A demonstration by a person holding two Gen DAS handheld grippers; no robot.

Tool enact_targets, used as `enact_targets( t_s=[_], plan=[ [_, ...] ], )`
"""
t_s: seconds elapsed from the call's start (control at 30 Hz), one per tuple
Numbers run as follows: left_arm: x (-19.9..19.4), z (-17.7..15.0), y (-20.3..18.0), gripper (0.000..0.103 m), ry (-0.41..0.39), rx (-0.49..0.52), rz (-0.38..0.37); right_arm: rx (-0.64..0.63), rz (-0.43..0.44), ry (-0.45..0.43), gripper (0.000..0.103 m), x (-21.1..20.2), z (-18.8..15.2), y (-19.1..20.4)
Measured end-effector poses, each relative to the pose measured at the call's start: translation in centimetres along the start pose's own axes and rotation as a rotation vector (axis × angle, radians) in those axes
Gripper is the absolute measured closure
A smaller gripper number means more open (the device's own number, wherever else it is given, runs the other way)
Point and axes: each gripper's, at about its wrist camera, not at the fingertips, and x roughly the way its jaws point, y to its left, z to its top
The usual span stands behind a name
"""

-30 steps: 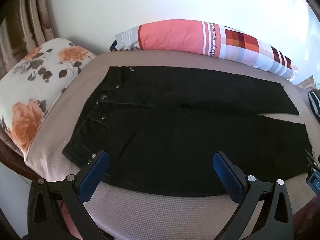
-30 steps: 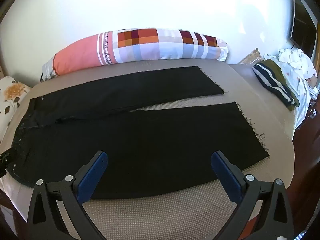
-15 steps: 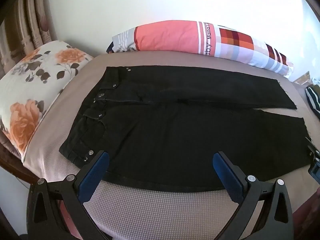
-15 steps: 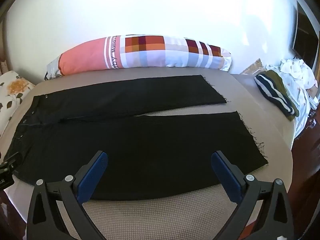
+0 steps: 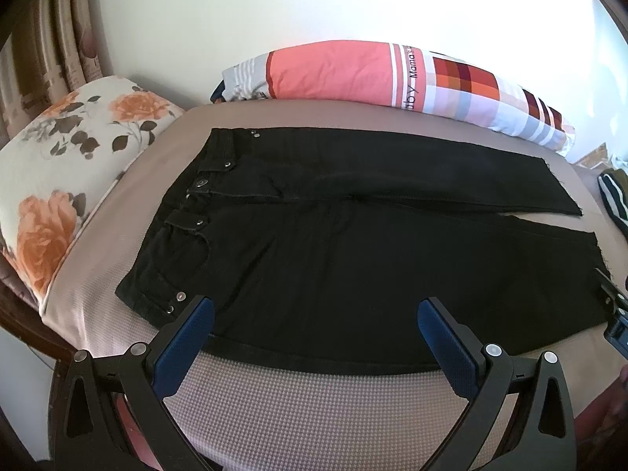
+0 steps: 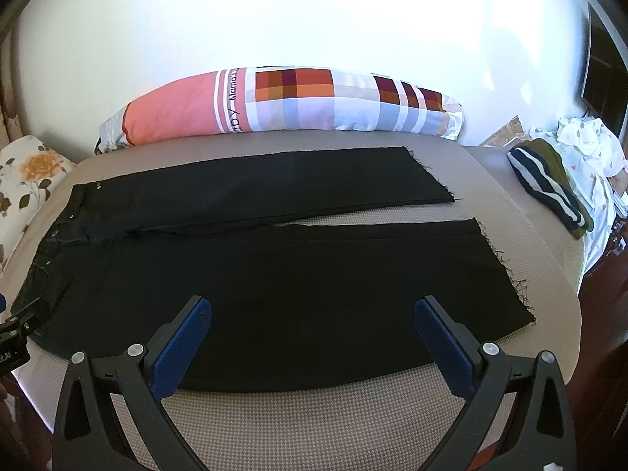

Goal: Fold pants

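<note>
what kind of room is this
Most likely a bedroom: the black pants lie spread on a bed, with a floral pillow at one end, a long bolster against the wall, and loose clothes heaped at the other.

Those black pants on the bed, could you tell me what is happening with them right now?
A person holds two-finger tongs in each hand, about to fold the black pants. The pants lie flat and unfolded on the bed, waistband toward the floral pillow, legs side by side. The left tongs and right tongs are both open near the closest edge, gripping nothing yet.
</note>
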Motion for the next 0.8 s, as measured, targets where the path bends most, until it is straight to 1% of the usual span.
enact_targets(
  t_s=[0.8],
  plan=[
    [0.37,-0.37,0.11,0.000,0.003,0.014,0.003,-0.001,0.004,-0.006,0.000,0.00,0.03,0.18]
  ],
)
